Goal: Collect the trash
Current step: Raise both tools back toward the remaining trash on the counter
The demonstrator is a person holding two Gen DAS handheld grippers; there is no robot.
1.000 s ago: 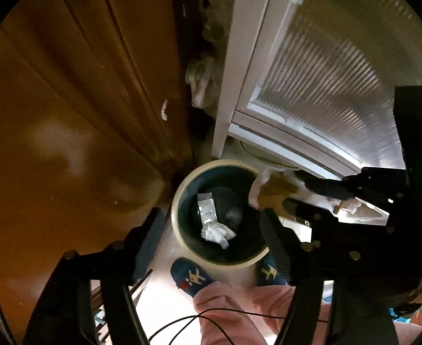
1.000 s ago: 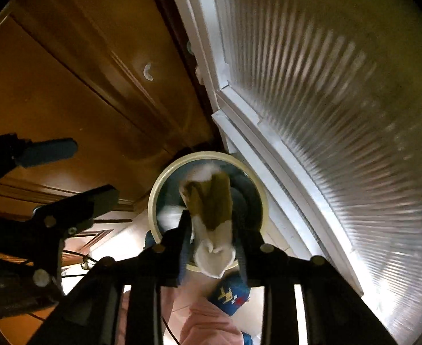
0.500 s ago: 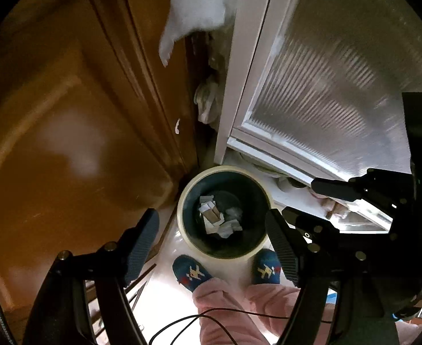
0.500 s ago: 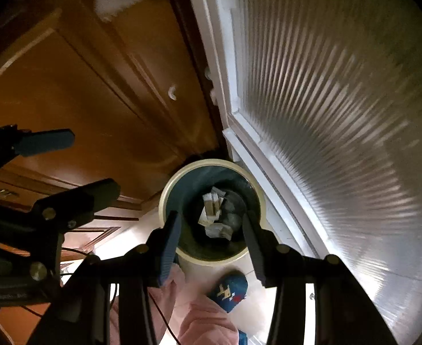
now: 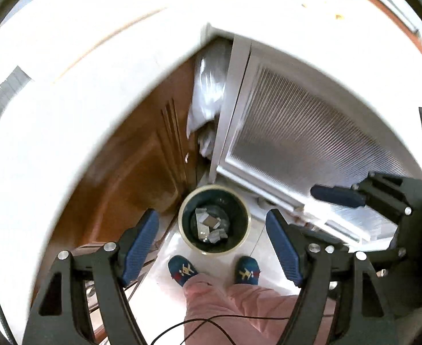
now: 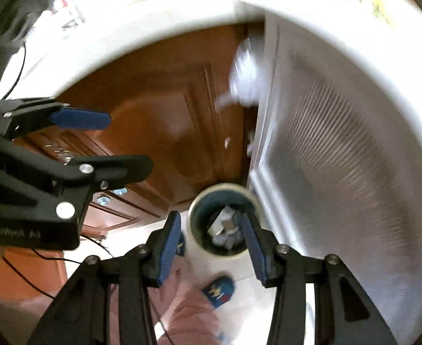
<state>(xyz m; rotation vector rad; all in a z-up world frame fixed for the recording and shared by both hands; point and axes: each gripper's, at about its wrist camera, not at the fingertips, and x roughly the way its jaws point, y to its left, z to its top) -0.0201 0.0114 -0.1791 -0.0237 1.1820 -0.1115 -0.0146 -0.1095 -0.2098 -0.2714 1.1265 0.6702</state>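
Both pairs of fingers stand wide apart and hold nothing. The left gripper (image 5: 212, 244) and the right gripper (image 6: 212, 247) hang above a round dark bin (image 5: 214, 220) with a pale rim, standing on the light floor (image 5: 219, 264). The trash (image 5: 209, 225), crumpled paper and card scraps, lies inside the bin. The bin sits in the corner between a brown wooden cabinet door (image 5: 130, 178) and a white ribbed-glass door (image 5: 305, 141). Two blue slippers (image 5: 183, 270) stand just beside the bin. A white worktop (image 5: 96, 57) edge curves overhead.
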